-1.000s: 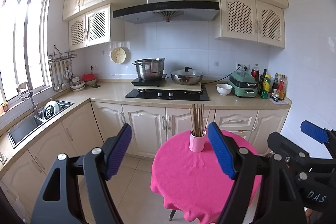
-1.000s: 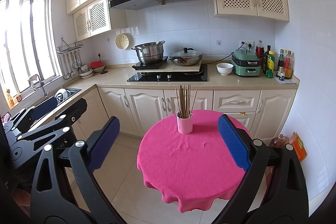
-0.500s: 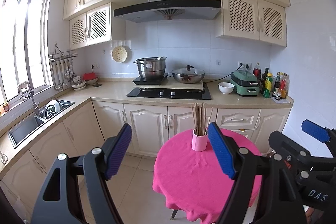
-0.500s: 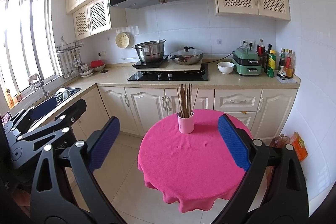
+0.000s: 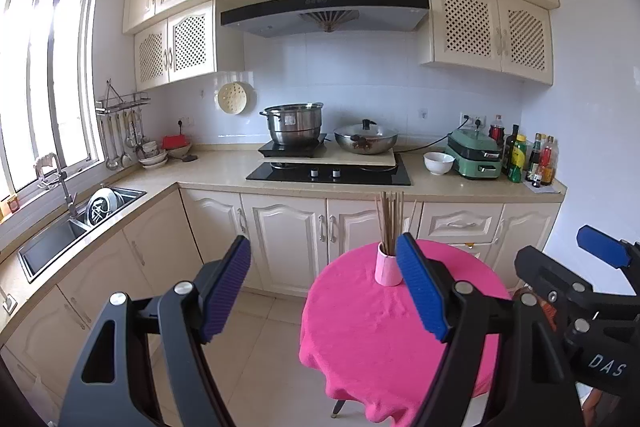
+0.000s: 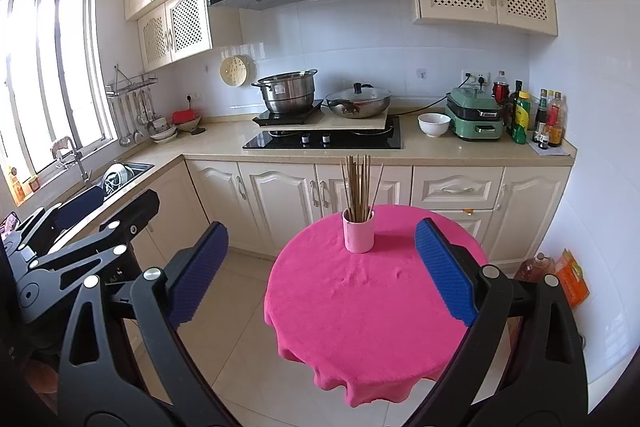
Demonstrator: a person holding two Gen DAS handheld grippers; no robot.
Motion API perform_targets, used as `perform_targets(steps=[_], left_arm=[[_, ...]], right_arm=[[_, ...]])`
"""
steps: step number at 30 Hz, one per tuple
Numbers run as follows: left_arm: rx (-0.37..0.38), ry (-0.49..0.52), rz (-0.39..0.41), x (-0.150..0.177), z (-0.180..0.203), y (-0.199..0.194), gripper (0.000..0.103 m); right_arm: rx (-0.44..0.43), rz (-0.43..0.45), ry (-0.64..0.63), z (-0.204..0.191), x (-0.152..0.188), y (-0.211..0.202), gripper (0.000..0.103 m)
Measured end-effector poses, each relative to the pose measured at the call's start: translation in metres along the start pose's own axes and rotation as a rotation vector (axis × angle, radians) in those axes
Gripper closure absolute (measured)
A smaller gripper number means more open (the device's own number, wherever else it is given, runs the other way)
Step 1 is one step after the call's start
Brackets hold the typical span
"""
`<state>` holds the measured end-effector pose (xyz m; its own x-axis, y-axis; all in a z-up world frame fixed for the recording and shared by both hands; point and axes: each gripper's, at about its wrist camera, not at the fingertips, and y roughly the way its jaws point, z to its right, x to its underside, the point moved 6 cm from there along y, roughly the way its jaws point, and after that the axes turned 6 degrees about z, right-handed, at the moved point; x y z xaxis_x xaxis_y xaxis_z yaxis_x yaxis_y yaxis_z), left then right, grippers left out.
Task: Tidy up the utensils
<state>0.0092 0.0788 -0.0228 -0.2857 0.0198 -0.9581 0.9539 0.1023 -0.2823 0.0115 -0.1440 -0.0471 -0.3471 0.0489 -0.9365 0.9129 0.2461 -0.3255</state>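
We hold both tongs up in the air, well short of the round table with its pink cloth, and both stand wide open with nothing between their blue pads: the left gripper sits at about 6 o'clock in its own view, and the right gripper likewise in its view. The task's thing, a bundle of chopsticks, stands upright in a small pink cup at about 12 o'clock on the tabletop, near the far edge, with the cloth around it bare. In the left view the same chopsticks and cup lie at about 1 o'clock, partly behind the gripper's right pad. That the sticks stand gathered in the cup fits either sticks already tidied or sticks waiting to be sorted out of it, and we cannot tell which. We judge the sticks light, thin, stiff and smooth, apt to slip or fan apart, so a hold across their upper shafts above the rim would suit. The cup looks light and tall with its load, likely to tip or slide on the soft cloth, so we would steady it around its middle.
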Motion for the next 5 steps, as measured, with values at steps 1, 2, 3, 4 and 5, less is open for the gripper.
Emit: perform_targets(steps=[1, 2, 3, 4, 5], left_arm=[[-0.003, -0.002, -0.008, 0.001, -0.002, 0.004, 0.029], [-0.004, -0.005, -0.015, 0.002, -0.003, 0.007, 0.029], [-0.007, -0.007, -0.025, 0.004, -0.005, 0.012, 0.029], [-0.012, -0.008, -0.034, 0.006, -0.006, 0.017, 0.029], [-0.014, -0.010, -0.041, 0.006, -0.007, 0.021, 0.029]], right_arm=[[0.001, -0.003, 0.000, -0.001, 0.000, 0.002, 0.010], [0.001, -0.006, 0.001, -0.001, 0.001, 0.005, 0.010], [0.003, -0.011, 0.000, -0.001, 0.002, 0.008, 0.010], [0.006, -0.018, -0.003, -0.001, 0.003, 0.012, 0.010], [0.008, -0.022, -0.004, -0.001, 0.003, 0.016, 0.010]])
